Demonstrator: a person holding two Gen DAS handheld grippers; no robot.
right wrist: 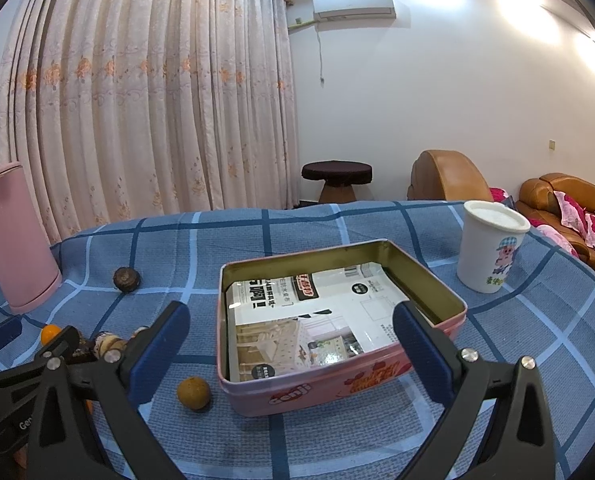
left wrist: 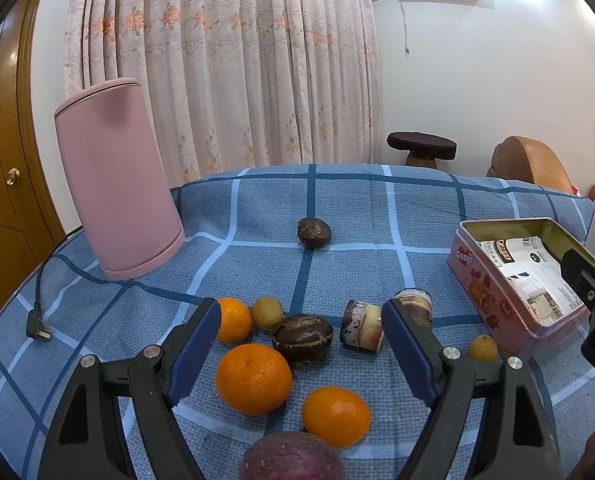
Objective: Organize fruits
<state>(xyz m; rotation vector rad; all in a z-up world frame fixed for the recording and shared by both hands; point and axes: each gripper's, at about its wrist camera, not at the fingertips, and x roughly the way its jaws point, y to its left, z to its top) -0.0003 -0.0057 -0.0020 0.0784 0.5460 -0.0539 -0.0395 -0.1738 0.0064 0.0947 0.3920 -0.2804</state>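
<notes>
Your left gripper (left wrist: 301,354) hovers over the fruit cluster, fingers wide and empty; your right gripper (right wrist: 291,354) hangs over the pink tin (right wrist: 257,390), fingers likewise wide, holding nothing. The tin holds only a printed paper liner, so sorting appears barely begun.

Fruit lies on the checked cloth (left wrist: 377,216): three oranges, the largest (left wrist: 253,378) between the left fingers; a dark chestnut-like fruit (left wrist: 302,337) just beyond it; two small longans, one (left wrist: 482,348) just beside the tin; a purple fruit (left wrist: 291,458) at the bottom edge; another dark fruit (left wrist: 314,233) well apart, farther back.

The likely next move: lower the left gripper over the largest orange, close gently, and carry it to the tin.

Surroundings: a pink kettle (left wrist: 117,184), a white cup (right wrist: 491,250), curtains, a stool, a sofa.
</notes>
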